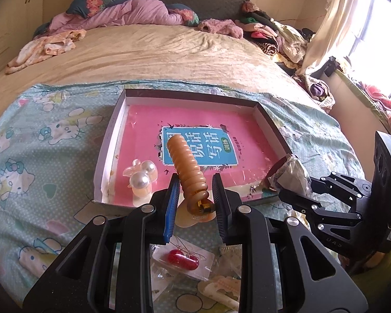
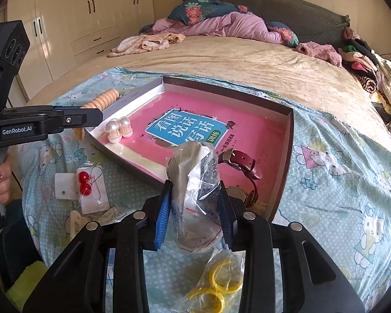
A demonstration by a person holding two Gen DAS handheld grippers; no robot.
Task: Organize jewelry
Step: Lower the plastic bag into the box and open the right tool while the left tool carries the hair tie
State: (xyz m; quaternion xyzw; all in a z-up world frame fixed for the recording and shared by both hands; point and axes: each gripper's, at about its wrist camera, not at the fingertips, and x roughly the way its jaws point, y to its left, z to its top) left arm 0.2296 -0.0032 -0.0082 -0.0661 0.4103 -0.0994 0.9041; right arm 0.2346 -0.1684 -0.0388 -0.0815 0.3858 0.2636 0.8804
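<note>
bed [image 1: 169,52], carrying the patterned sheet [image 1: 38,156] on which i worked. shallow box [image 2: 286,140], open-topped, its floor lined with a pink book [image 2: 247,135]; i judged it the place meant for the jewelry. already inside lay two pearl-topped pieces [image 1: 140,177] by the near left corner and a red-strapped watch [image 2: 241,160] by the near right corner.

left hand-held gripper [image 1: 196,190]: clenched on the lower end of an amber coil bracelet [image 1: 185,161], which stood out over the near edge of the box, above the book. right hand-held gripper [image 2: 195,203]: clenched on a crumpled clear bag [image 2: 198,182], poised at the near wall just beside the watch; i could not tell what the bag contained.

not yet sorted, on the sheet in front of the box: red bead earrings [image 2: 84,182] on a white card, yellow rings [image 2: 221,281] in a bag, and a pale hair clip [image 2: 76,220].

to do this step well, i reckoned each load should be carried clear over the near wall and brought low before release. the coil looked springy and apt to roll, so it belonged on a bare stretch of book, apart from the pearl pieces. the bag should go down beside the watch, not on it.
</note>
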